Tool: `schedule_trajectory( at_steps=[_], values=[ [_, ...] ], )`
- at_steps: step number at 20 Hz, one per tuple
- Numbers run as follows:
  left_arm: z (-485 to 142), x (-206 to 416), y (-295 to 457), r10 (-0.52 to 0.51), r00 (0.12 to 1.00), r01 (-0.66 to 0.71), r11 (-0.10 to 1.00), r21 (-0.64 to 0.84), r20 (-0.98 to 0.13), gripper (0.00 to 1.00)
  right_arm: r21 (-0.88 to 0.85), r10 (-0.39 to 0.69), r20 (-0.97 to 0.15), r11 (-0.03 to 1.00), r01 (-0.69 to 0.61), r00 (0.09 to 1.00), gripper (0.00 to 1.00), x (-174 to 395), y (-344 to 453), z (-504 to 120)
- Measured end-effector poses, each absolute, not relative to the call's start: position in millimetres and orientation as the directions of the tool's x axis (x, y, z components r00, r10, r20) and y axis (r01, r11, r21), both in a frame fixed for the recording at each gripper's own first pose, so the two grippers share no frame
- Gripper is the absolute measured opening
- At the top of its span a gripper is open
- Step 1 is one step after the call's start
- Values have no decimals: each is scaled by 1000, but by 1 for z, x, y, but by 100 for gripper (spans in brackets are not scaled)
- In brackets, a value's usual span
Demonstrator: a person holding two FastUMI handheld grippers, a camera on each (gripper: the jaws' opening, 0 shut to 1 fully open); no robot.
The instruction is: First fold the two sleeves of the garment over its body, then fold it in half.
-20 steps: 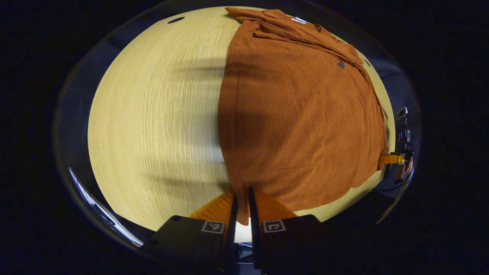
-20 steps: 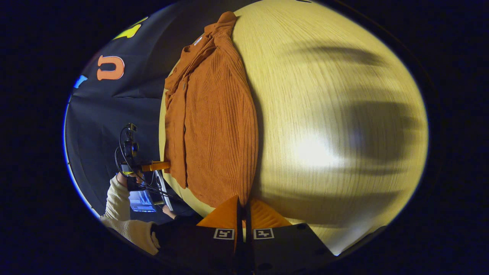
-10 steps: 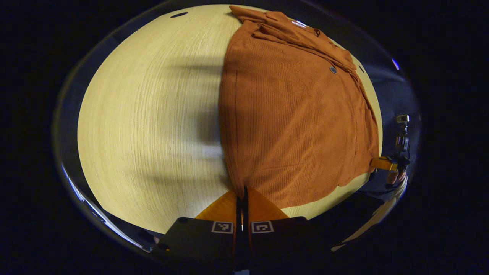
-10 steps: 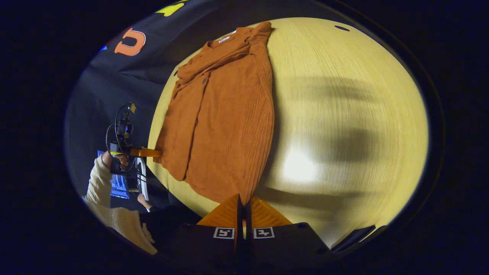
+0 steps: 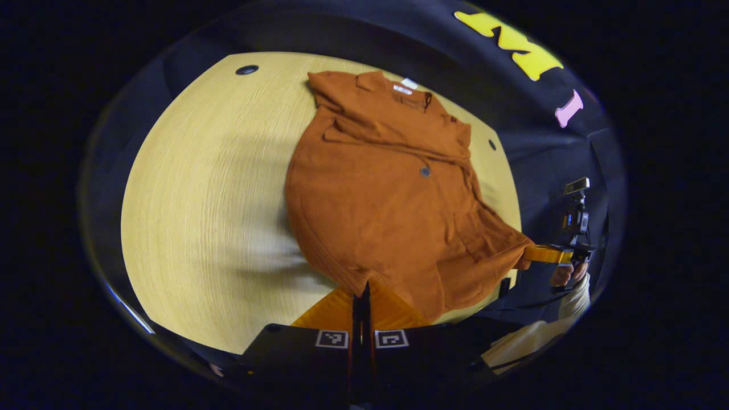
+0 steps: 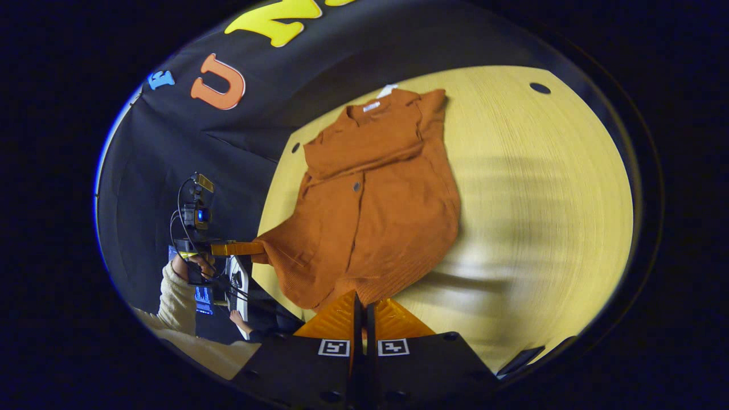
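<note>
- Left tongs are pinched together on the bottom hem of the shirt. In the left gripper view the two orange fingers sit pressed tight with the cloth edge caught right at their tips.
- Right tongs look the same: fingers clamped with barely a gap and the hem of the shirt running into them, so they're gripping the other bottom corner.
- You can see each one from the other's camera too. The right tongs show at the far right of the left gripper view, held by a hand in a cream sleeve, with the shirt corner pulled out to a point at their tip.
- Same deal in the right gripper view: the left tongs are off to the left, a hand around the handle, and the corner is stretched toward them past the tabletop edge.
- The shirt is rust-orange and ribbed, lying on the light wood tabletop, collar end far from the tongs and flat. The hem end is lifted and bunched where the corners are held.
- A sleeve lies folded across the chest, with one dark button showing just below that fold.
- There's a small dark hole in the tabletop near the far corner, well apart from the shirt.
</note>
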State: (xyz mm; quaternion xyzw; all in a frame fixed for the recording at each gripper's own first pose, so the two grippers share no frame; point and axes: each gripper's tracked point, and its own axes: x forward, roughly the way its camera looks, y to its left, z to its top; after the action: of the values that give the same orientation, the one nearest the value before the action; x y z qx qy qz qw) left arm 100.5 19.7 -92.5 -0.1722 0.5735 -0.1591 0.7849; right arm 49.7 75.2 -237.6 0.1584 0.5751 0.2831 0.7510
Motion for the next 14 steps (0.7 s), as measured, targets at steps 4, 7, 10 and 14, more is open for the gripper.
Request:
schedule_trajectory(
  at_steps=[4, 7, 10, 14],
  values=[
    [-61, 157, 25, -424, 342, 89, 903, -421, -838, 3, 523, 590, -777, 800, -294, 221, 3, 116, 92, -208],
    [-50, 212, 16, -436, 370, 92, 896, -434, -820, 3, 539, 602, -752, 796, -275, 269, 3, 176, 107, -189],
    [-50, 270, 24, -358, 420, 96, 931, -351, -834, 3, 532, 584, -745, 811, -243, 321, 4, 237, 119, -191],
    [-49, 358, 27, -316, 501, 55, 941, -335, -806, 3, 550, 570, -725, 817, -174, 387, 3, 319, 130, -208]
  ],
)
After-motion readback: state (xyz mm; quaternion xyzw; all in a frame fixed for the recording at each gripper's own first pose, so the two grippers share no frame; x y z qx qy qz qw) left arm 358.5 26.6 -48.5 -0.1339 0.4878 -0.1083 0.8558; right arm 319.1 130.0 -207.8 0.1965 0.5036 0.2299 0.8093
